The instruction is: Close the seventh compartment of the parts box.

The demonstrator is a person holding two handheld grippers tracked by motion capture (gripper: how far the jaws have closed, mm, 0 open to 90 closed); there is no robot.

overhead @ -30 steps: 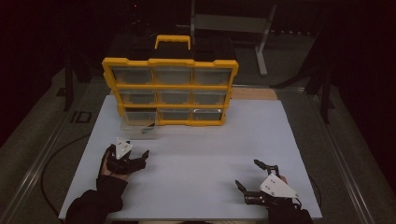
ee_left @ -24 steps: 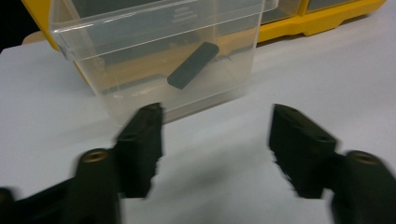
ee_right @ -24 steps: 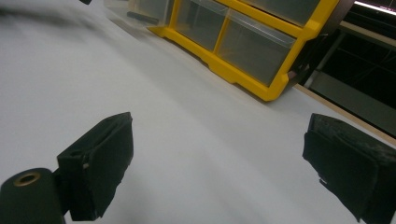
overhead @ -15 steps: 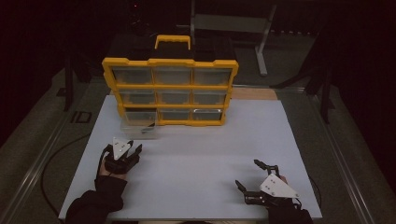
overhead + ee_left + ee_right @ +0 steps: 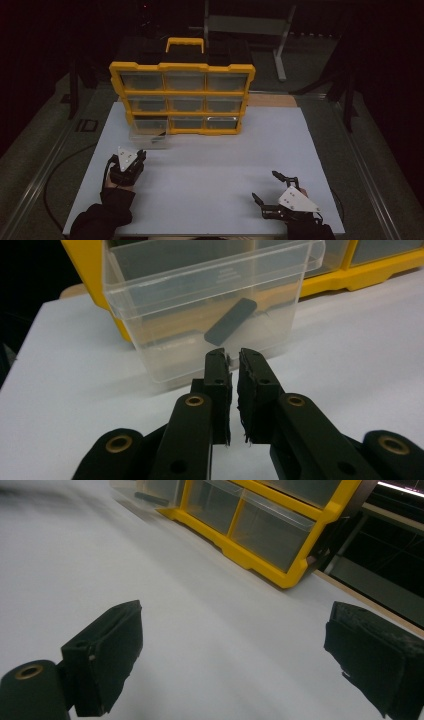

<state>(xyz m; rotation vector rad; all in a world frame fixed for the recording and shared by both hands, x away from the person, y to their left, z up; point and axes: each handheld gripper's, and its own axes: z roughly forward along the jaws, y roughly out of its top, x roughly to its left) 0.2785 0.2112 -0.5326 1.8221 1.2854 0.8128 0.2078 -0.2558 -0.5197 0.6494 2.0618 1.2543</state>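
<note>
closing just now, the left claw [image 5: 234, 357] is nearly shut on nothing before the clear drawer [image 5: 210, 305]; right claw [image 5: 235, 655] gapes wide.

White table [image 5: 210, 190] under yellow organizer [image 5: 182, 95], clear drawer [image 5: 147, 139]

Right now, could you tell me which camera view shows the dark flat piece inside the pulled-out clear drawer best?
The left gripper view: the dark flat piece lies close and sharp on the floor of the clear drawer. In the high view it is a small dark streak in the drawer. The right gripper view catches a blurred dark sliver at its top edge.
</note>
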